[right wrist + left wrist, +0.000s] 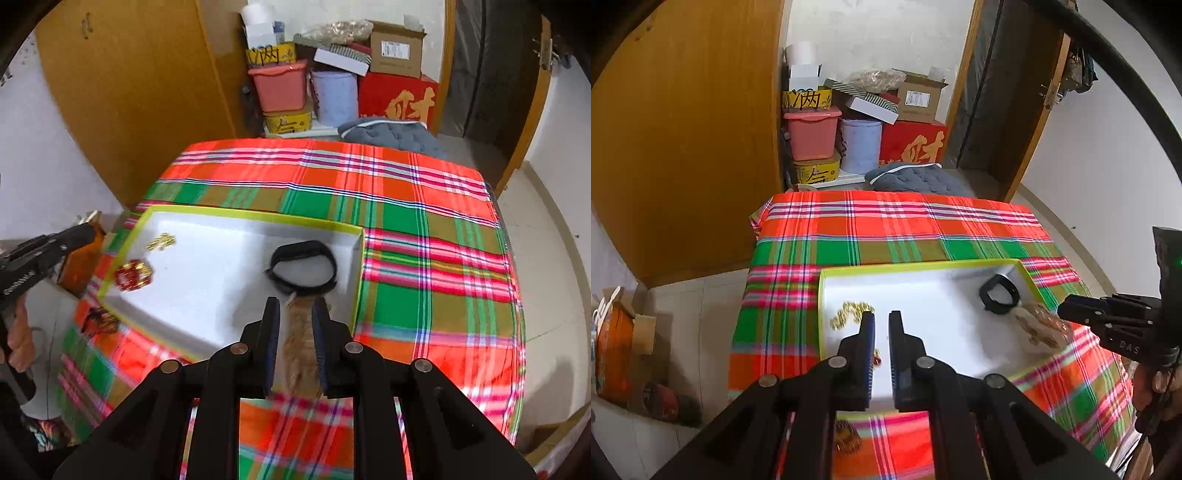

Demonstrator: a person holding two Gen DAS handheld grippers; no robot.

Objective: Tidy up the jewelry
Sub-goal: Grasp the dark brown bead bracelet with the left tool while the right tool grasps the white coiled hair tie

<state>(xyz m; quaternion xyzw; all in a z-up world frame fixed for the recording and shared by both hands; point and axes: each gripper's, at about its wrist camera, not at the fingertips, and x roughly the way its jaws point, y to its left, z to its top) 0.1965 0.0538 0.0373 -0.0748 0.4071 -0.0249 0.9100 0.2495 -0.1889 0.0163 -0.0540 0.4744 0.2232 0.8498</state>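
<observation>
A white tray with a lime rim (919,266) (255,216) lies on the plaid cloth. In it are a gold chain (849,314) (161,242), a red ornament (133,276) and a black band (999,295) (304,267). My left gripper (882,318) (90,228) hovers over the tray's left part, slightly open, with only white tray floor between its fingers. My right gripper (296,307) (1062,305) is at the tray's near right corner, shut on a tan beaded bracelet (300,339) (1043,328) that hangs blurred from its fingertips.
Another dark red and gold piece (99,320) (846,435) lies on the cloth in front of the tray. The plaid table (424,258) drops off at every side. Boxes and tubs (849,122) are stacked against the far wall beside a wooden door. A hand (18,332) grips the left handle.
</observation>
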